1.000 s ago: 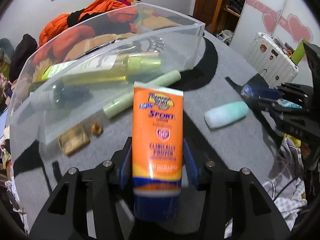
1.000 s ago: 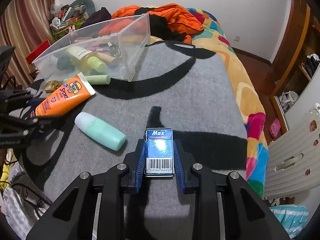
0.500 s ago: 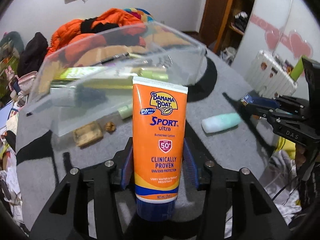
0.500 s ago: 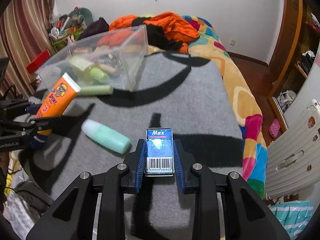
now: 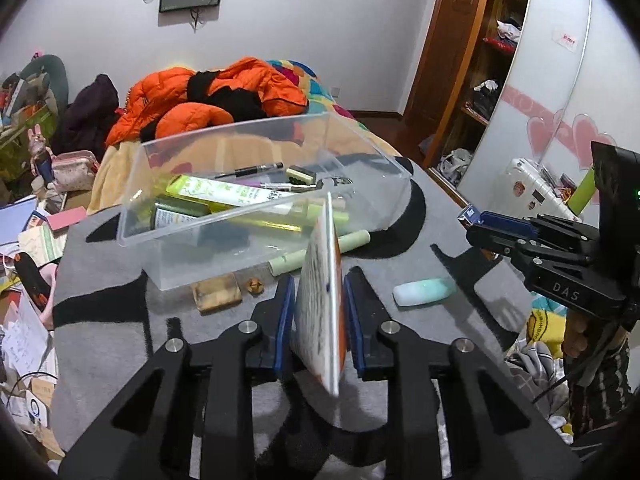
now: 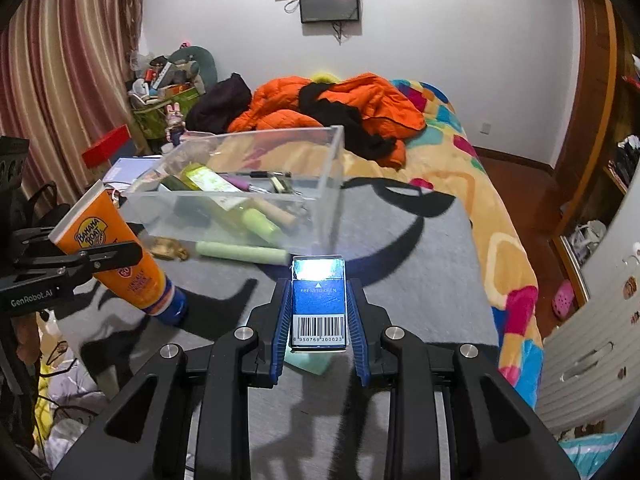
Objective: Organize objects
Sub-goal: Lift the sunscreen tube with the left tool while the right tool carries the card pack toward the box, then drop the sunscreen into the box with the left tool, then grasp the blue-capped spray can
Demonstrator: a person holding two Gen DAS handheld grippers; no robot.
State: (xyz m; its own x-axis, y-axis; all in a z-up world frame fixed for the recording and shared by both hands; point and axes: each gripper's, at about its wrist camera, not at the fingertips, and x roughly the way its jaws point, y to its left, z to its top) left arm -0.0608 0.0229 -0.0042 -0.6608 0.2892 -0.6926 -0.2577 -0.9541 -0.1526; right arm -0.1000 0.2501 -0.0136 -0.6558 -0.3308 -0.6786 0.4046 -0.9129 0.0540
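Observation:
My left gripper (image 5: 318, 280) is shut on an orange sunscreen tube (image 5: 322, 300), held edge-on above the grey table; the tube also shows in the right wrist view (image 6: 110, 256). My right gripper (image 6: 318, 280) is shut on a small blue box (image 6: 318, 308) with a barcode, lifted above the table; it shows in the left wrist view (image 5: 474, 216) too. A clear plastic bin (image 5: 256, 200) holding bottles and pens stands ahead of both grippers (image 6: 256, 196). A mint-green roll-on bottle (image 5: 424, 291) lies on the table between them.
A pale green tube (image 5: 320, 254) lies against the bin's front wall. A tan packet (image 5: 216, 298) and a small brown item (image 5: 256, 286) lie near the bin. A bed with orange jackets (image 6: 336, 104) is behind the table. A white suitcase (image 5: 536, 192) stands right.
Both grippers have risen, lifting the sunscreen tube and the blue box off the table. The left gripper has turned, so the tube now shows edge-on instead of face-on.

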